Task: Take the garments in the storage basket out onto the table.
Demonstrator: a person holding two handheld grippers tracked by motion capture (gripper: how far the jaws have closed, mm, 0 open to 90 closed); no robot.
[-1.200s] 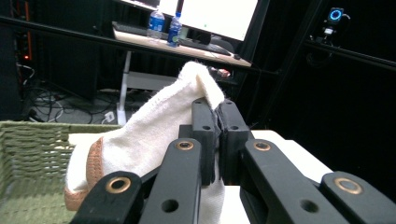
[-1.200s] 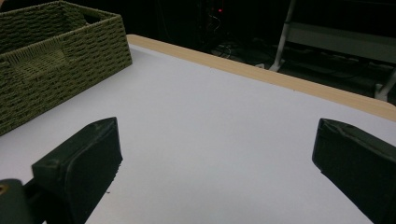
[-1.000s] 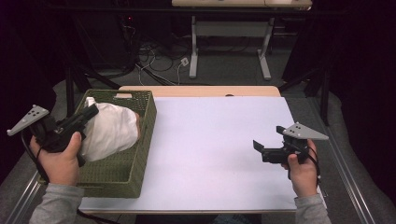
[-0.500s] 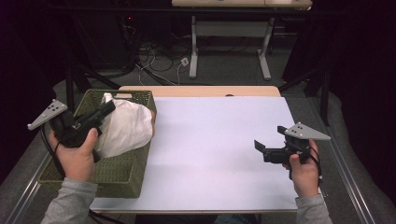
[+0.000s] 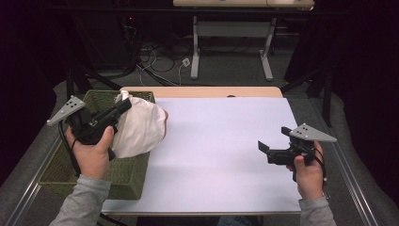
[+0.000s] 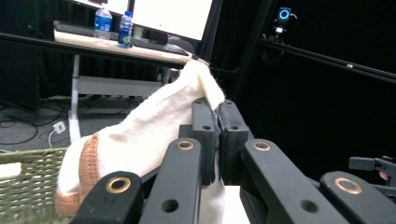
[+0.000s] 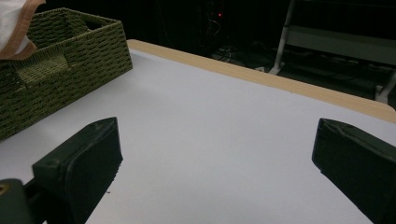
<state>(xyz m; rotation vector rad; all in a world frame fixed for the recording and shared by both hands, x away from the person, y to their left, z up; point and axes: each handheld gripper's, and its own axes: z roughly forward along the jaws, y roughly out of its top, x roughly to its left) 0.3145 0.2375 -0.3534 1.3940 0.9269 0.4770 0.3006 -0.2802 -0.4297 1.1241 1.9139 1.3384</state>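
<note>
Dim lab, white tabletop (image 5: pixel 221 141) | left gripper (image 5: pixel 123 106) clamped on cream cloth with tan trim (image 5: pixel 141 127), hanging over green wicker basket (image 5: pixel 127 174) | right gripper (image 5: pixel 263 149) jaws apart, empty, well right of cloth.

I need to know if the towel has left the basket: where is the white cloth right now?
In the high view the white cloth hangs at the table's left, pinched in the left gripper, lifted over the green wicker basket and its right rim.

A cream cloth (image 5: pixel 139 126) with an orange-brown hem hangs bunched above the green wicker basket (image 5: pixel 127 176) at the bench's nine o'clock edge.
</note>
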